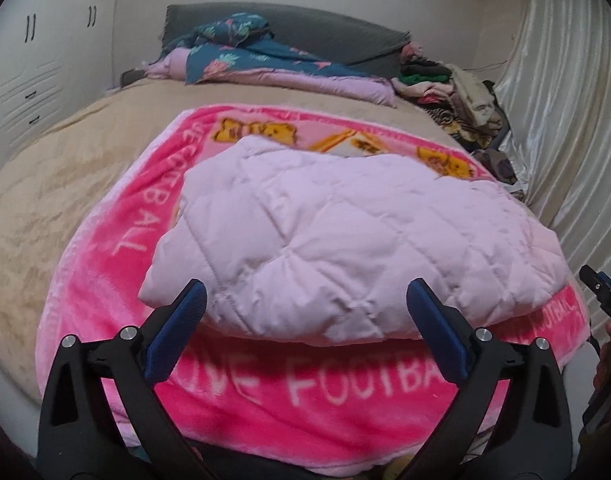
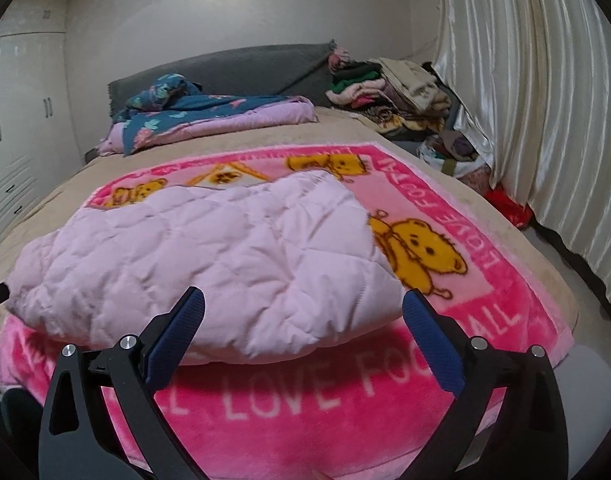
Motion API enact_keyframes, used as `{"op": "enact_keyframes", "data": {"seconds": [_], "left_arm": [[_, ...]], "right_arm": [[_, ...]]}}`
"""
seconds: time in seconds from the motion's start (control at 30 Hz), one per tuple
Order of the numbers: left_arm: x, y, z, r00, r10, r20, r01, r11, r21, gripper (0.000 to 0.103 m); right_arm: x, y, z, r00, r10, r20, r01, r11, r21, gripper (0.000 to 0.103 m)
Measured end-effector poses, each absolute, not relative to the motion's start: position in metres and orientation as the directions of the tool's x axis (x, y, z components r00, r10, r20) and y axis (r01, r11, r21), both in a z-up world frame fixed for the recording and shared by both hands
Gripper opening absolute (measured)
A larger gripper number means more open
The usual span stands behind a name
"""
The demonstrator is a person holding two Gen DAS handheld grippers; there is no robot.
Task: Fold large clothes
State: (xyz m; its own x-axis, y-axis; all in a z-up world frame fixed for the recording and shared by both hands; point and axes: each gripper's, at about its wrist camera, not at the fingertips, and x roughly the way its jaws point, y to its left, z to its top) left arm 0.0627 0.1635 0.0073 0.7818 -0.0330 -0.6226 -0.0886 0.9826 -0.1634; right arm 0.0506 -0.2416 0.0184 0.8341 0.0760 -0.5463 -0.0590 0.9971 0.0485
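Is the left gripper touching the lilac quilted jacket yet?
Cannot tell. In the left wrist view the left gripper is open with the jacket's near edge between its fingertips, but neither view shows contact or a gap.

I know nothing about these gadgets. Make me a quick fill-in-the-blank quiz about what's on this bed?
The quilted jacket lies on a bright ____ blanket.
The blanket's cartoon animals are yellow ____.
Both the left hand-held gripper and the right hand-held gripper have their jaws ____.

Missing words: pink; bears; open
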Motion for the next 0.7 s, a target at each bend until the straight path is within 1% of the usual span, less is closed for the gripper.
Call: {"op": "enact_keyframes", "data": {"seconds": [0.23,0.47,0.57,0.7], "left_arm": [[0.053,0.148,0.011,0.796,-0.05,-0.603,-0.056,0.986,-0.156,0.094],[0.046,0.134,0.006,0.8,-0.068,-0.596,-0.027,0.988,-0.149,0.094],[0.042,0.127,0.0,0.798,-0.081,-0.597,-0.013,0.988,-0.151,0.094],[0.038,0.119,-0.009,0.792,-0.095,-0.603,0.0,0.988,-0.155,0.094]], "right_arm": [[0.026,-0.217,0.028,0.847,0.097,-0.523,-0.115,0.993,-0.001,0.099],[0.006,-0.197,0.022,0.85,0.123,-0.513,-0.157,0.987,-0.025,0.099],[-0.001,-0.195,0.018,0.853,0.137,-0.503,-0.159,0.987,0.0,0.099],[-0.003,-0.185,0.009,0.83,0.183,-0.527,-0.192,0.981,0.038,0.099]]}}
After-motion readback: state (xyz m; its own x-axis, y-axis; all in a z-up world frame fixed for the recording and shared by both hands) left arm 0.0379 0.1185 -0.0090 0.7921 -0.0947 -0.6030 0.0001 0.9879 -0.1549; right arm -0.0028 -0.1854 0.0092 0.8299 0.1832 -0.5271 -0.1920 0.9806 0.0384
